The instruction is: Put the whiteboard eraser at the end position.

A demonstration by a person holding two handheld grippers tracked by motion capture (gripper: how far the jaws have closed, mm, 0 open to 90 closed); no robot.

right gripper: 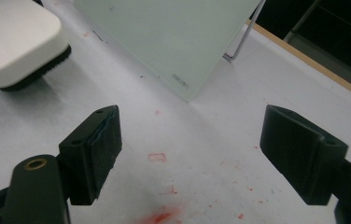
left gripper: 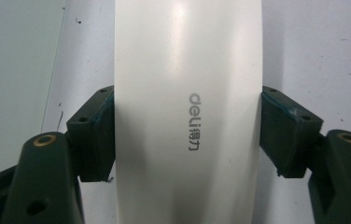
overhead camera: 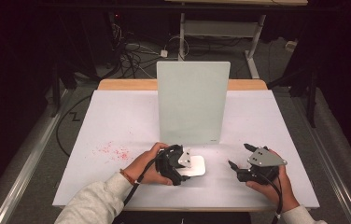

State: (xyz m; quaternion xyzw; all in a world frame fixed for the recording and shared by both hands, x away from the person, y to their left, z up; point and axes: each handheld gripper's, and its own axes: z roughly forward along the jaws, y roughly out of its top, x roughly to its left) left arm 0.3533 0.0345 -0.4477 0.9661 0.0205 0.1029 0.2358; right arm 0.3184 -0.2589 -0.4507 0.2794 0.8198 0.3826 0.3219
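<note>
**Firmly pinched, yet liable to slip**

Clamped by the left gripper [left gripper: 187, 135] across its short width: the white eraser [left gripper: 187, 60], with a pad pressed flat against each glossy side. Sat low on the table [overhead camera: 117, 116] near its front edge, just in front of the upright board [overhead camera: 192, 102], with the dark felt underside [right gripper: 40, 74] facing down.

Judged a risky hold on that smooth, curved shell. Could have squirted out from between the pads under a hard sideways rub. Could equally have twisted in them, since the grip fell on slick plastic rather than on the felt.

Found the right gripper [overhead camera: 238, 155] spread wide and empty, low over the table to the right and well apart from the board. Meant no bracing for the board, which seemed propped only on a thin wire stand [right gripper: 243, 32]. Might have tipped it backward or skidded it across the sheet with a firm press of the eraser against its face.

Noted also red marks [overhead camera: 113, 151] scattered on the table to the left, and more under the right gripper. Could have picked that colour up on the felt if dragged through it, then smeared it onto the pale board.
</note>
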